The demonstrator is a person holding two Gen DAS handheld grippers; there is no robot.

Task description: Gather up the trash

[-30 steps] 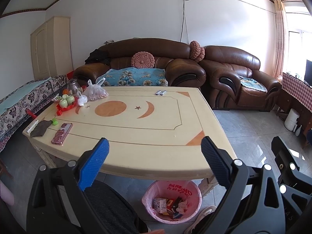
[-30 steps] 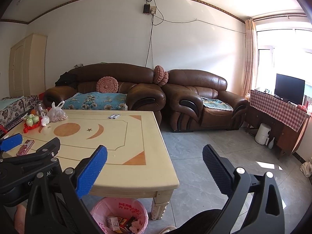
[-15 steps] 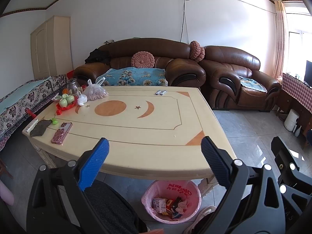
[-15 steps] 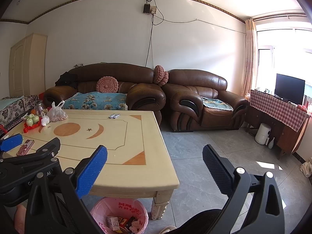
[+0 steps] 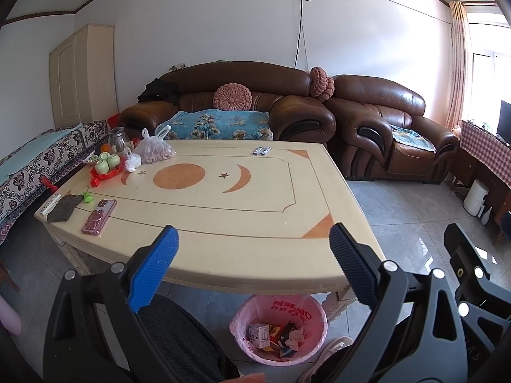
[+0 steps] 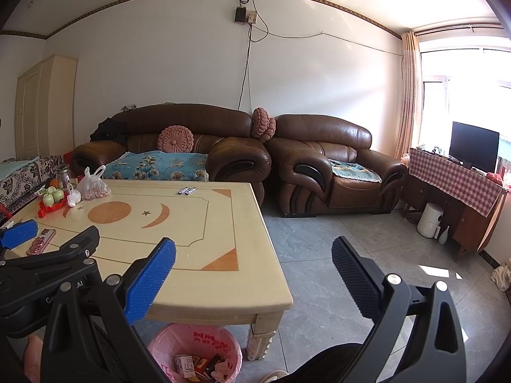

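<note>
A pink trash bin [image 5: 281,330] [image 6: 194,349] lined with a pink bag stands on the floor under the near edge of the cream table [image 5: 230,210] [image 6: 198,255]. Small boxes and wrappers lie inside it. My left gripper [image 5: 254,249] is open above the table's near edge, nothing between its blue pads. My right gripper [image 6: 254,260] is open too, off the table's right corner, empty. Two small silver wrappers [image 5: 262,151] [image 6: 187,191] lie at the table's far edge.
At the table's left end sit a red tray of green cups [image 5: 107,167], a plastic bag of nuts [image 5: 155,150], a pink phone [image 5: 99,216], a dark cloth [image 5: 64,208] and a remote. Brown sofas [image 5: 242,108] [image 6: 332,162] stand behind; bare tiled floor [image 6: 351,255] lies to the right.
</note>
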